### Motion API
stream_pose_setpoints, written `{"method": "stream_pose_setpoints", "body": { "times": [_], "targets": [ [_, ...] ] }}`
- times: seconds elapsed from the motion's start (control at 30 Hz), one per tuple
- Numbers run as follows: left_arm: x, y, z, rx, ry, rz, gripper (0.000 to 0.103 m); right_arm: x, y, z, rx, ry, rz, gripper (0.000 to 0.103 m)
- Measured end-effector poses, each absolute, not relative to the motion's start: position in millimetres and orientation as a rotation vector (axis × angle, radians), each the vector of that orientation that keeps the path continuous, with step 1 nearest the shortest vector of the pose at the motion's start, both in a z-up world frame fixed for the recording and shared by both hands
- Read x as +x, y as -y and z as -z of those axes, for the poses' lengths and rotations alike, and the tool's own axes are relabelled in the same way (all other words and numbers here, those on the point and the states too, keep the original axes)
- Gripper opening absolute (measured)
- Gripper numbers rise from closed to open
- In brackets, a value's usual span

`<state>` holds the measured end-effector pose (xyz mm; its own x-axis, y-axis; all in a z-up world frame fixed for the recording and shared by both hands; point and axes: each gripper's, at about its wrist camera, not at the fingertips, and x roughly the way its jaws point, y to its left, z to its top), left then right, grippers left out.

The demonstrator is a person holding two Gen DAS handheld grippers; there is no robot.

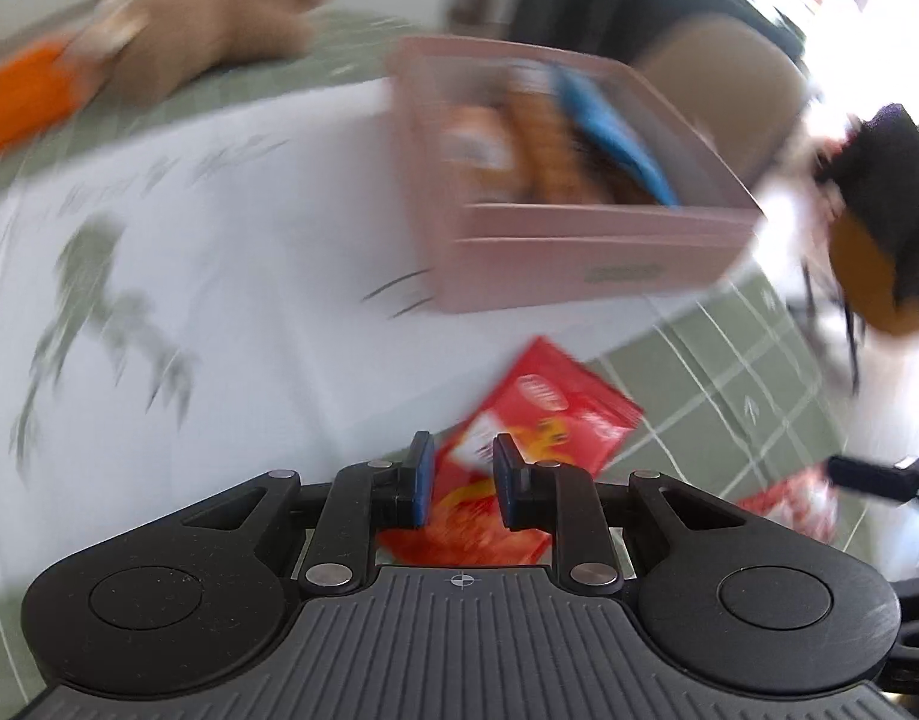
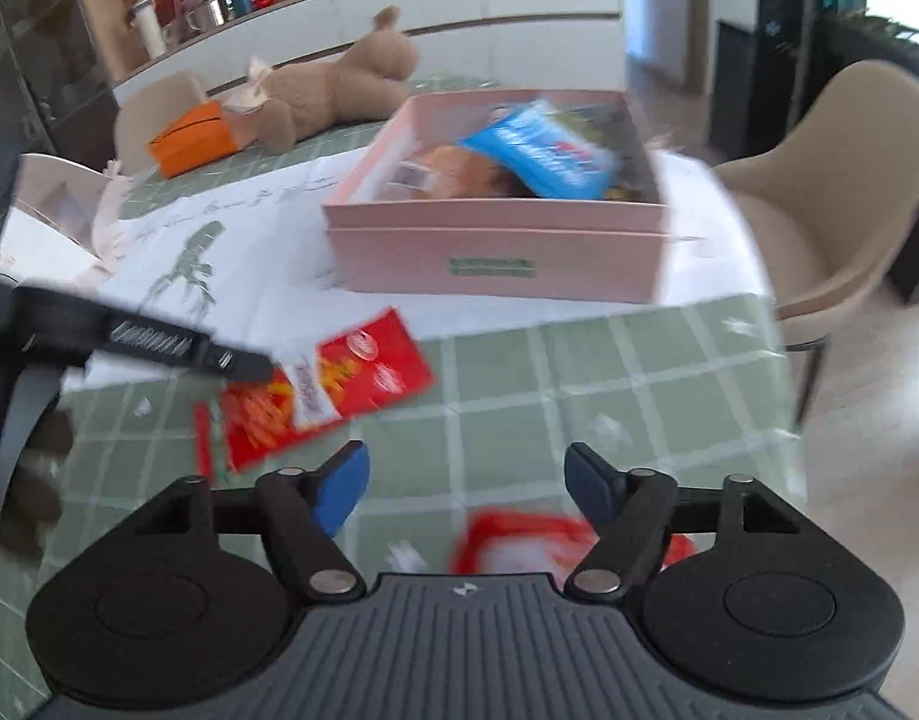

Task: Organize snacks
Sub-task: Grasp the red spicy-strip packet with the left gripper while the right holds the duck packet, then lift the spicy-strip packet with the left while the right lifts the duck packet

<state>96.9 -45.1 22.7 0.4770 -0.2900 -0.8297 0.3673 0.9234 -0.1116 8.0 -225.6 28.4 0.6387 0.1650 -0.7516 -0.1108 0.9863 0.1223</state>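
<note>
The box (image 2: 495, 252) sits on the table (image 2: 609, 384), and snack bags (image 2: 537, 156) lie in it. A snack pack (image 2: 327, 396) lies in front of the box, to the left. Behind the box, to the left, lies a toy bear (image 2: 333, 90).

A glossy red foil snack packet (image 2: 327, 384) lies on a checked green cloth (image 2: 579, 372), centre frame; behind, a matt pink box (image 2: 495, 252) and a fuzzy brown plush toy (image 2: 333, 90).
</note>
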Motion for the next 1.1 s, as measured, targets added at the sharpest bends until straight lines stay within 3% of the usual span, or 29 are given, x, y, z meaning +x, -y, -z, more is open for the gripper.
{"method": "stream_pose_setpoints", "body": {
  "times": [0.27,0.37,0.7,0.8,0.97,1.03,1.1],
  "targets": [
    [79.6,92.4,-22.6,0.502,-0.915,0.630,0.024,-33.2,251.3,-3.9,0.122,-0.931,-0.062,0.074],
    [69.6,101.1,-21.6,0.609,-0.887,0.692,0.020,-40.3,246.8,1.1,0.141,-0.908,-0.050,0.079],
    [63.7,99.9,-22.1,0.684,-0.913,0.850,0.018,-51.9,222.8,11.0,0.037,-0.856,-0.023,0.096],
    [58.0,97.1,-27.7,0.709,-0.933,0.919,0.025,-53.5,222.3,12.6,0.045,-0.842,-0.008,0.100],
    [35.7,96.6,-18.3,0.891,-0.863,0.944,0.025,-55.1,222.6,13.8,0.048,-0.831,0.001,0.102],
    [36.3,98.8,-18.6,0.875,-0.881,0.948,0.034,-55.9,222.4,14.3,0.049,-0.826,0.004,0.103],
    [39.5,102.5,-18.3,0.825,-0.930,0.976,0.059,-56.8,222.4,13.7,0.050,-0.824,0.006,0.103]
  ]
}}
